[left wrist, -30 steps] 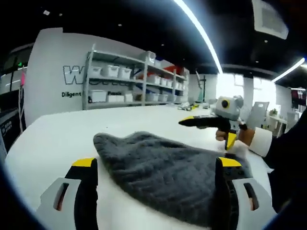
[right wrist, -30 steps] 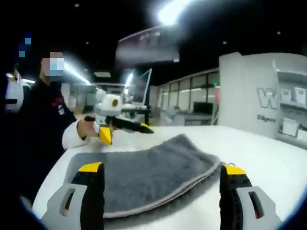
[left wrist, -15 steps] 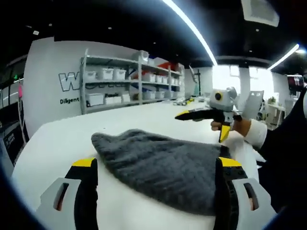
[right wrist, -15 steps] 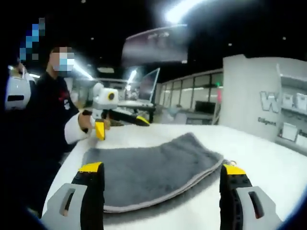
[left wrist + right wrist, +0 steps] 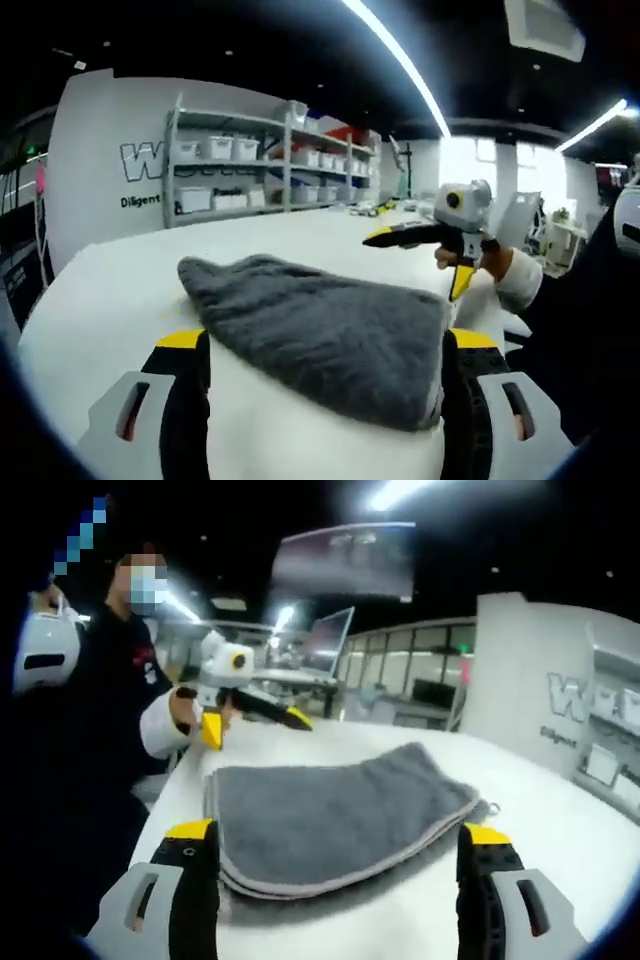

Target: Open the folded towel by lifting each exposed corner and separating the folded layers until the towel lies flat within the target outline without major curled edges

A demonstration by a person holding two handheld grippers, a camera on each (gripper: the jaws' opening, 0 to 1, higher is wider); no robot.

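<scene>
A folded dark grey towel (image 5: 310, 330) lies on the white table (image 5: 110, 290). My left gripper (image 5: 322, 342) is open, low over the towel's near edge, with one jaw on each side of it. In the right gripper view the same towel (image 5: 330, 810) shows stacked layers with a pale trim along its near edge. My right gripper (image 5: 337, 832) is open too, its jaws spread either side of that edge. Each gripper shows in the other's view, raised beyond the towel: the right gripper (image 5: 425, 235) in a hand (image 5: 478, 262), the left gripper (image 5: 255, 705) likewise.
A person in dark clothes with white cuffs (image 5: 100, 730) stands at the table's edge. Shelves with white bins (image 5: 270, 170) and a white wall with lettering (image 5: 110, 170) stand beyond the table. More bare tabletop (image 5: 560, 820) lies beside the towel.
Both views have drawn closer and lower to the towel, so its near edges now sit further in between the jaws. The towel stays folded and both grippers stay open.
</scene>
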